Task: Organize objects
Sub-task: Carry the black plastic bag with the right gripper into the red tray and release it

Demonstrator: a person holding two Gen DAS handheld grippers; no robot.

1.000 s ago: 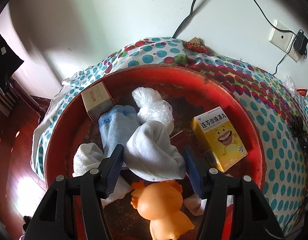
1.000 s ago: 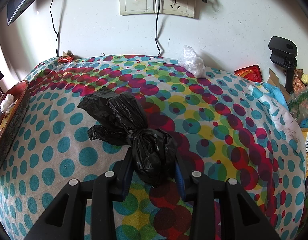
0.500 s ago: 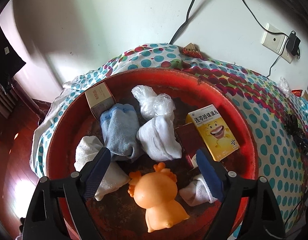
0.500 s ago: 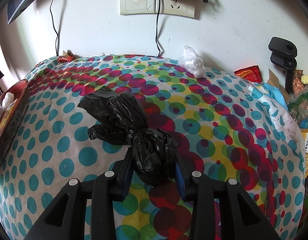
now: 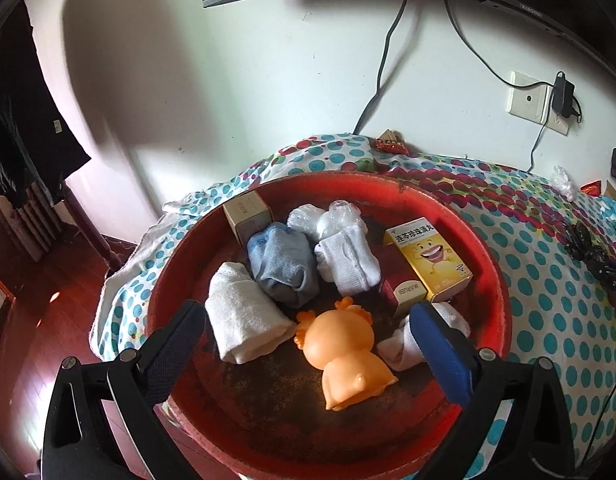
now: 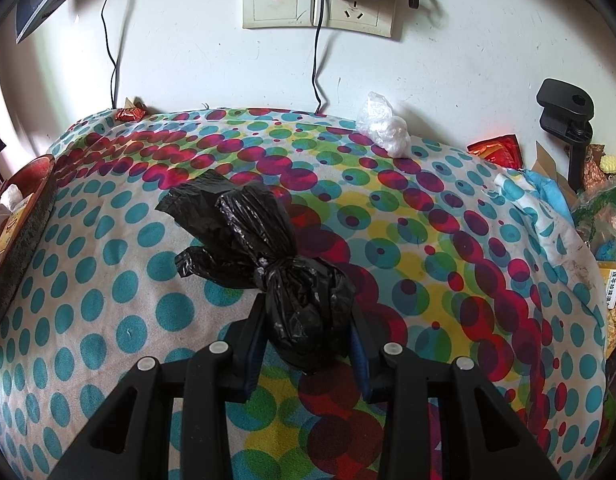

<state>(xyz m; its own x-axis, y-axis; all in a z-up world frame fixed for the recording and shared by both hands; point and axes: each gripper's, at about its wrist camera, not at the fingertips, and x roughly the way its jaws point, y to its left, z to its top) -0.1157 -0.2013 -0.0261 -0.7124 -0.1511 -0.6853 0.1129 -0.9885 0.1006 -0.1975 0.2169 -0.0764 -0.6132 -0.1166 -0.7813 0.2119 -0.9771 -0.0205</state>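
Note:
A round red tray (image 5: 488, 264) sits at the left end of the dotted tablecloth (image 6: 108, 300). In it lie a white sock (image 5: 348, 264), a blue sock (image 5: 284, 268), a rolled white towel (image 5: 244, 320), an orange toy (image 5: 344, 356), a yellow box (image 5: 428, 260) and a clear bag (image 5: 320, 216). My left gripper (image 5: 304, 312) hovers over the tray's near side. Its jaws are opening wide and the pads press on nothing. Over the cloth's middle, my right gripper (image 6: 307, 320) is shut on a knotted black plastic bag (image 6: 292, 280).
A beige box (image 5: 248, 216), a dark red box (image 5: 400, 292) and another white sock (image 5: 400, 348) are also in the tray. By the wall lie a clear bag (image 6: 384, 132) and snack wrappers (image 6: 496, 152). A black clamp (image 6: 564, 116) and clutter stand at the right edge.
My left gripper opened, let go of the white sock in the tray, and drew back and up. The right gripper and black bag have not moved.

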